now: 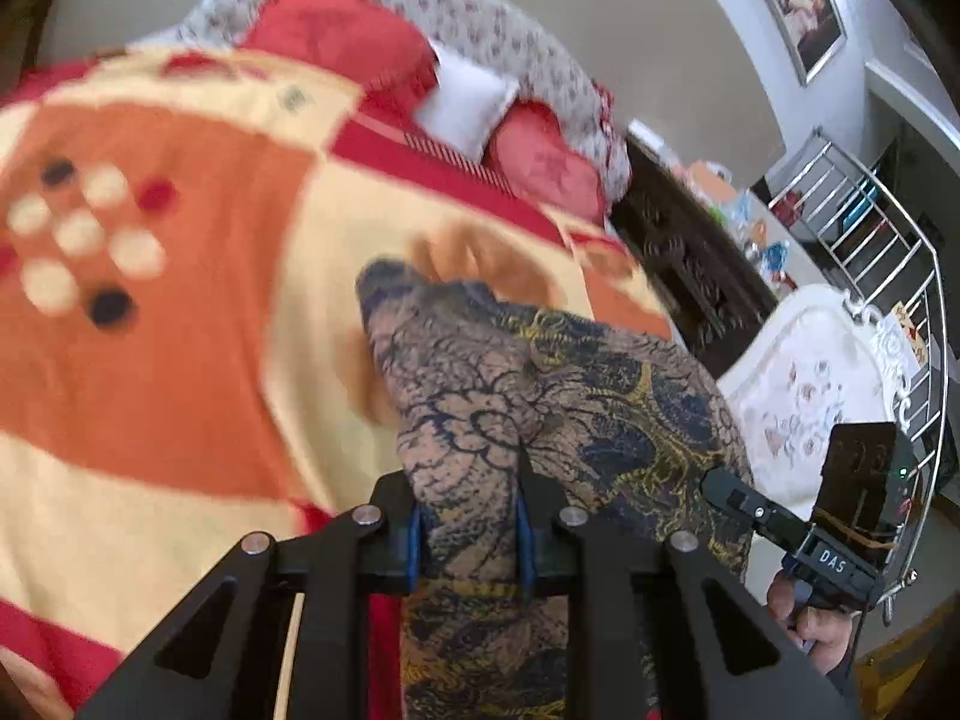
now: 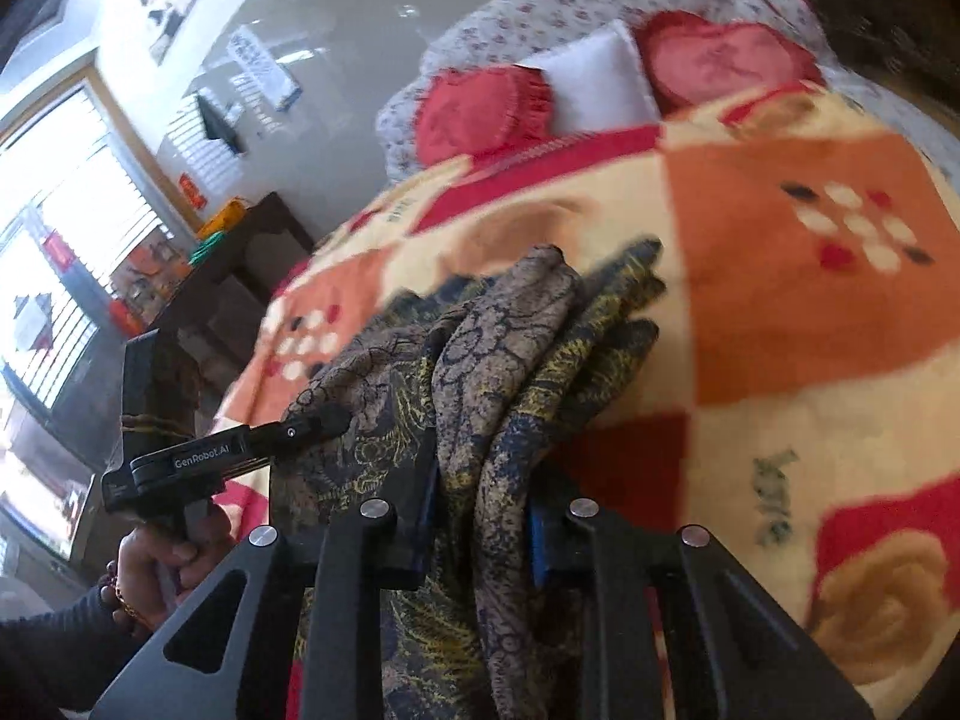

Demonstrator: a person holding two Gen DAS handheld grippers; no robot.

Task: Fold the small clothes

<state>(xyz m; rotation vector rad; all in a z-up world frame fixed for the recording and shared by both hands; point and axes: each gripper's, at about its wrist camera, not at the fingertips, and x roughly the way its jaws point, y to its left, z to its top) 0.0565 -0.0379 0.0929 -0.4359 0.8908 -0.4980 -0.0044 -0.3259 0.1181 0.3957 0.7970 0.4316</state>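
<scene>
over the orange blanket [image 1: 180, 360], both left gripper [image 1: 468, 531] and right gripper [image 2: 480, 534] jaws clench the patterned garment [image 1: 540, 384].

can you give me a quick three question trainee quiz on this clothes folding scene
1. True or false: the left tongs are shut on the brown, navy and yellow patterned fabric garment.
2. What do the right tongs grip?
A. white pillow
B. same patterned garment
C. nothing
3. What lies under the garment?

Key
1. True.
2. B.
3. A red, orange and cream plush blanket on the bed.
</scene>
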